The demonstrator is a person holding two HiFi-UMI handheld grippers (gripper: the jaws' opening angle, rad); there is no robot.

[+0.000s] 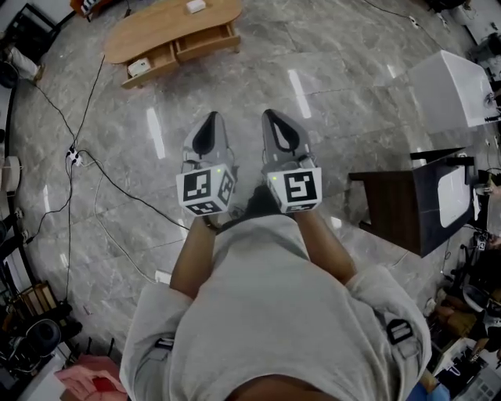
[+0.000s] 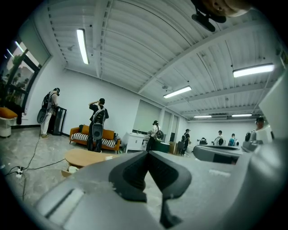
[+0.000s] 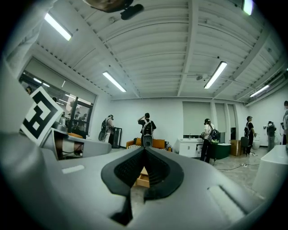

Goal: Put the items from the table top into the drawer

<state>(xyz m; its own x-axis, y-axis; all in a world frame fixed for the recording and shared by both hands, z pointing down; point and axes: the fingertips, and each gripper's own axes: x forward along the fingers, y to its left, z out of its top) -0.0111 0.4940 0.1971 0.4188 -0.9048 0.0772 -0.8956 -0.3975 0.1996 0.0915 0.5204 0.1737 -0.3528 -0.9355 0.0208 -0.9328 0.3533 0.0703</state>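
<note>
The left gripper and right gripper sit level before the body, both with jaws pressed together and empty. I judge this the approach step. The wooden table stands well ahead, 2 drawers pulled out and 1 white item on top. Next comes walking closer and spreading 1 gripper's jaws.

A low wooden table with a rounded top carries a small white item toward one end, and the table's pulled-out drawer holds another white object.
</note>
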